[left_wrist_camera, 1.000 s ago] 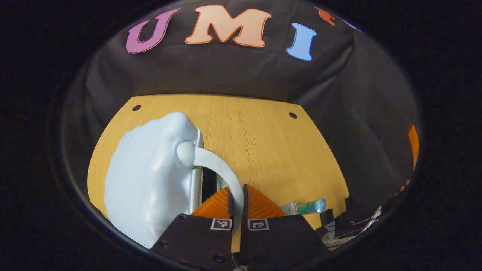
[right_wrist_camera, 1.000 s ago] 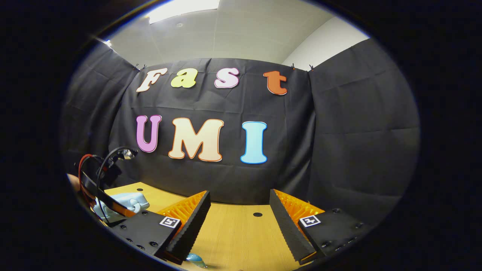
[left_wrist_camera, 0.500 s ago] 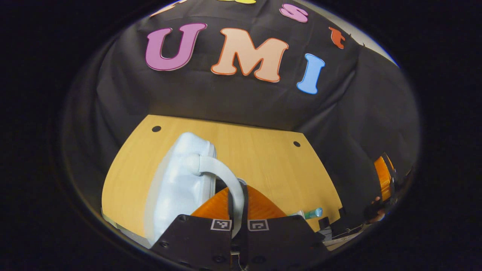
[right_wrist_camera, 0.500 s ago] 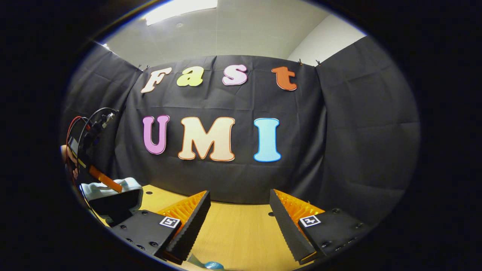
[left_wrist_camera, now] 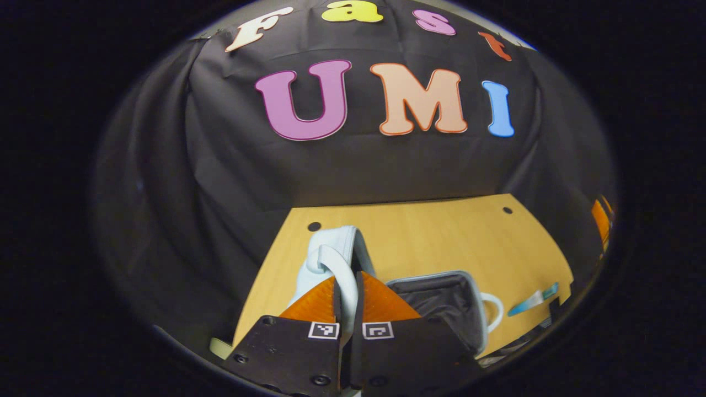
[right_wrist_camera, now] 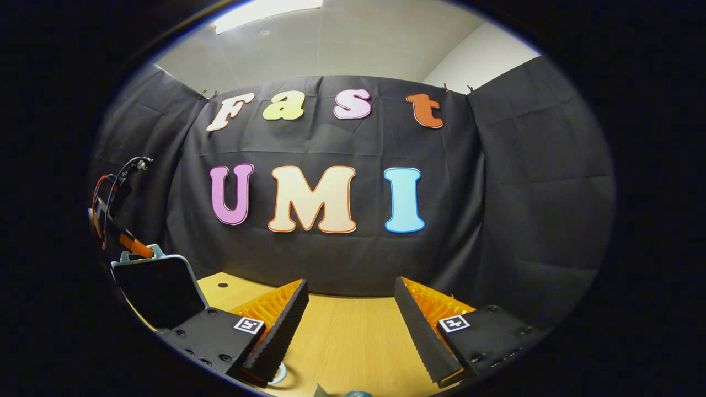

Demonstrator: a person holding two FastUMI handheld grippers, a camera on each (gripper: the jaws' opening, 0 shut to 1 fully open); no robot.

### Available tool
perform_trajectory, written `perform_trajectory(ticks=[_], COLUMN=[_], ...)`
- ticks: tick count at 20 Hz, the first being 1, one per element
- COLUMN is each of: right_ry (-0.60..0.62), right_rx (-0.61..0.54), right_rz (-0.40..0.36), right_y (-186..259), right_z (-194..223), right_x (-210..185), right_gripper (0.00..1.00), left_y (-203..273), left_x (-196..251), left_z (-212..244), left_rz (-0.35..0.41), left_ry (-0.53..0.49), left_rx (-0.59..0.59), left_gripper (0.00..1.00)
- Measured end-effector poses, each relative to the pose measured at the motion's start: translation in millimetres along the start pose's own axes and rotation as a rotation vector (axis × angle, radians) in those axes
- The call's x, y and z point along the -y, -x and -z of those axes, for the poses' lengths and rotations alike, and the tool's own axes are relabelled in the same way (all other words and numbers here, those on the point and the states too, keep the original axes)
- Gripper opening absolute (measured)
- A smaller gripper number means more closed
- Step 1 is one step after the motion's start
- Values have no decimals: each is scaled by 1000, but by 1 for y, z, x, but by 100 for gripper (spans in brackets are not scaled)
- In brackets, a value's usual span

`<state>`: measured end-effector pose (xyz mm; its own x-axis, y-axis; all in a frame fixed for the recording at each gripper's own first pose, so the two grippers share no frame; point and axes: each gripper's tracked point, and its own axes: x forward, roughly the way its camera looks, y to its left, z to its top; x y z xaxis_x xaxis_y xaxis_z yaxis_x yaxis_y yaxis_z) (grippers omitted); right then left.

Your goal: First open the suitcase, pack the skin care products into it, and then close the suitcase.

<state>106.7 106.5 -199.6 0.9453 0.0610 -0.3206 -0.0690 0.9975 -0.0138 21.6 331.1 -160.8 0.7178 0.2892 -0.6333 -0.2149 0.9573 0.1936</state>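
My left gripper [left_wrist_camera: 347,286]: fingers clamped on pale blue suitcase lid handle [left_wrist_camera: 336,264]; dark-lined suitcase base [left_wrist_camera: 441,298] open on wooden table [left_wrist_camera: 441,237]; teal tube [left_wrist_camera: 532,300] beside.

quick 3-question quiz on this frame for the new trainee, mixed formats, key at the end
1. True or false: the left hand-held gripper is shut on the lid handle of the suitcase.
2. Multiple choice: the right hand-held gripper is (A) open and holding nothing, (B) shut on a tube, (C) shut on the suitcase rim.
3. Fill in: the suitcase's lid is raised, so the case is ____.

Key: 1 true; 2 A; 3 open. The dark lining shows in the left gripper view, and the skin care tube lies on the table beside the case, not yet packed.
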Motion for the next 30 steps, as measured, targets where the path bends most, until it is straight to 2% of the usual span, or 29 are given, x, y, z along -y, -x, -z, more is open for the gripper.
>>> perform_trajectory(ticks=[3, 6, 7, 9, 11, 15, 18, 20, 21, 22, 26, 27, 30], right_ry=[9, 33, 45, 68, 75, 46, 39, 36, 36, 37, 46, 46, 33], right_rx=[-8, -20, -20, -23, -35, -52, -65, -70, -68, -61, -42, -36, -23], right_rz=[8, 1, 1, -1, -8, 0, 11, 15, 14, 9, -29, -35, -57], right_y=[-2, -1, -1, 1, 1, 2, 4, 5, 7, 8, 10, 10, 11], right_z=[3, 8, 7, 9, 12, 14, 16, 17, 17, 15, 7, 3, -1], right_x=[-21, -39, -43, -49, -53, -48, -40, -34, -32, -31, -22, -18, -6], right_gripper=[99, 99, 99, 99, 99, 99, 99, 99, 96, 99, 100, 100, 99], left_y=[-10, -21, -24, -34, -49, -69, -76, -77, -76, -68, -34, -23, 7], left_x=[-48, -103, -113, -127, -138, -159, -166, -175, -172, -168, -140, -128, -83], left_z=[15, 26, 34, 50, 67, 111, 130, 138, 135, 127, 79, 64, 37], left_rz=[-48, -133, -136, -151, -202, -278, -327, -373, -358, -342, -365, -366, -344], left_ry=[30, 68, 87, 105, 109, 51, 115, 173, 217, 258, 287, 281, 256], left_rx=[-9, 0, -17, -39, -59, -142, -169, -153, -124, -78, 115, 169, 273], left_gripper=[1, 1, 0, 0, 0, 0, 2, 11, 25, 28, 100, 95, 94])
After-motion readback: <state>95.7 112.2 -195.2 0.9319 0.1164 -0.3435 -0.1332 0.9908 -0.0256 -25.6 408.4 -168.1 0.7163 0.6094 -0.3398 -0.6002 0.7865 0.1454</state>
